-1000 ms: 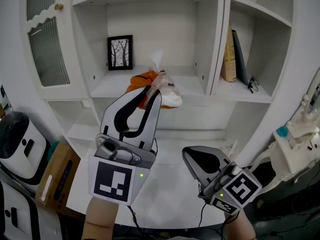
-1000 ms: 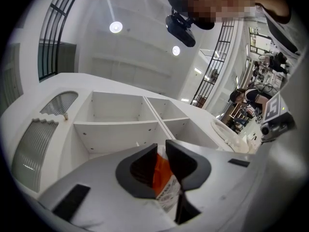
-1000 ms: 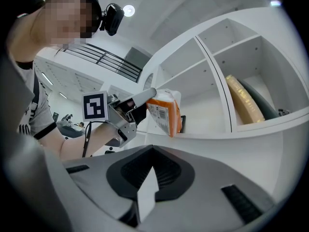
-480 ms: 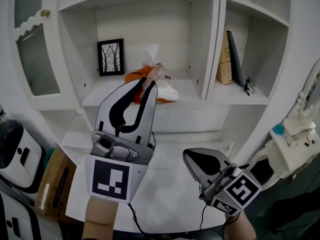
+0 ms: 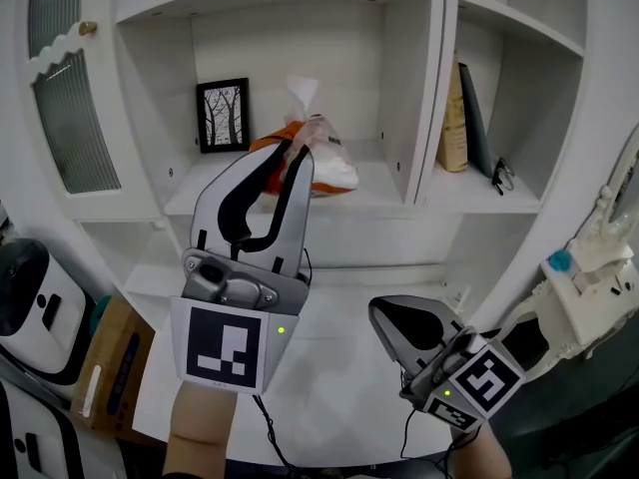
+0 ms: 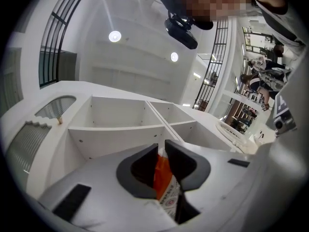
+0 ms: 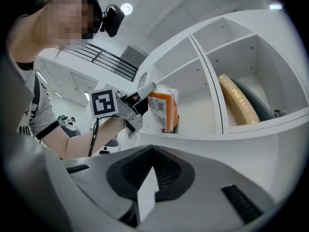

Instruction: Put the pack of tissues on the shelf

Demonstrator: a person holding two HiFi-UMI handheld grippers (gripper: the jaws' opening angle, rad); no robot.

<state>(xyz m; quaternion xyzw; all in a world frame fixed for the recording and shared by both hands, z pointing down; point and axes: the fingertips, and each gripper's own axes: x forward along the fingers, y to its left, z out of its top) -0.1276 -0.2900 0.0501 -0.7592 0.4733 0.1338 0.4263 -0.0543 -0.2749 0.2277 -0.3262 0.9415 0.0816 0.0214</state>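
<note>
Left gripper (image 5: pixel 297 152) is clamped on the orange-and-clear plastic pack of tissues (image 5: pixel 321 164), right at the white shelf's (image 5: pixel 200 194) near edge. Released here, it could tip off. Right gripper (image 5: pixel 379 310) is closed, empty.

The pack of tissues (image 5: pixel 321 160) is wrapped in thin, glossy plastic film, crinkled, partly clear and partly orange. The shelf (image 5: pixel 195 190) has a smooth white surface that looks painted, with a soft sheen. The box (image 5: pixel 112 352) below its left corner looks like matt brown cardboard.
</note>
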